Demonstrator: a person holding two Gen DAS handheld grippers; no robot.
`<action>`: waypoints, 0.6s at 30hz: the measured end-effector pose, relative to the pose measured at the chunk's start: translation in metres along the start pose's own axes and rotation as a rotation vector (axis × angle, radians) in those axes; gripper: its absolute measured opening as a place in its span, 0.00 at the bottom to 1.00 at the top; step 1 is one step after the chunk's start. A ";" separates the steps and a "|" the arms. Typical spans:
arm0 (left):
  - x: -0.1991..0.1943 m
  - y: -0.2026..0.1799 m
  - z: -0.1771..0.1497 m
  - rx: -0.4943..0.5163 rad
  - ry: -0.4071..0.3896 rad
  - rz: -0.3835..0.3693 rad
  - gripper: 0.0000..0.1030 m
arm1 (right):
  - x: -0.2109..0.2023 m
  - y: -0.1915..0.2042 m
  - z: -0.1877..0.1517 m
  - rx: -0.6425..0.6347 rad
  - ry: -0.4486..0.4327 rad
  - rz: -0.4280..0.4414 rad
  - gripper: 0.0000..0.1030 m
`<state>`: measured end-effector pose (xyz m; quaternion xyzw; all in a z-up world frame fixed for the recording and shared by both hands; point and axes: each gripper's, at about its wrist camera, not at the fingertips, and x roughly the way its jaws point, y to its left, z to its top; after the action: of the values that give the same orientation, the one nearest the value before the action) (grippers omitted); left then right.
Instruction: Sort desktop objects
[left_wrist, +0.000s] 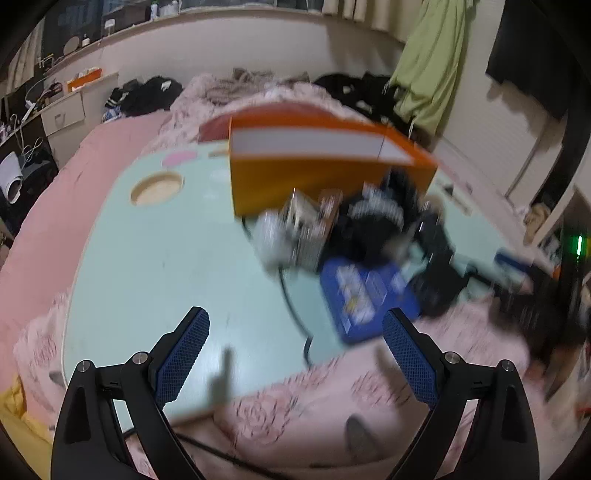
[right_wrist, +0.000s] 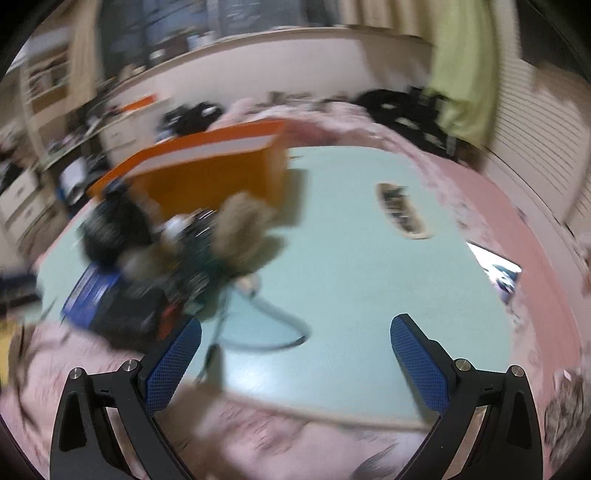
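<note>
A blurred heap of small objects lies just before an open orange box; a blue packet lies flat beside it.

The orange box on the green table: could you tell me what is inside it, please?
Only the white inner wall of the orange box shows over its rim. Its near side hides the interior, so contents cannot be told. The cluttered pile lies outside, in front, on the table.

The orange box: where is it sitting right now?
The orange box stands on the pale green table at its far side, directly behind the pile of clutter; in the right wrist view it appears upper left of centre.
</note>
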<state>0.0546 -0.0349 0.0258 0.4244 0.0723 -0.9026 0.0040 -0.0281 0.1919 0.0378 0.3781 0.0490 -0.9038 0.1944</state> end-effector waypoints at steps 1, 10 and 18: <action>0.005 -0.001 -0.004 0.006 0.011 0.005 0.92 | 0.002 -0.004 0.004 0.039 0.006 -0.002 0.99; 0.031 -0.015 -0.014 0.039 0.027 0.070 0.92 | 0.037 0.018 0.031 0.011 0.089 -0.168 1.00; 0.031 -0.014 -0.016 0.039 0.019 0.069 0.92 | 0.035 0.028 0.012 -0.108 0.008 -0.091 1.00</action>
<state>0.0459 -0.0172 -0.0067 0.4353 0.0402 -0.8990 0.0262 -0.0478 0.1524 0.0238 0.3681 0.1155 -0.9062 0.1732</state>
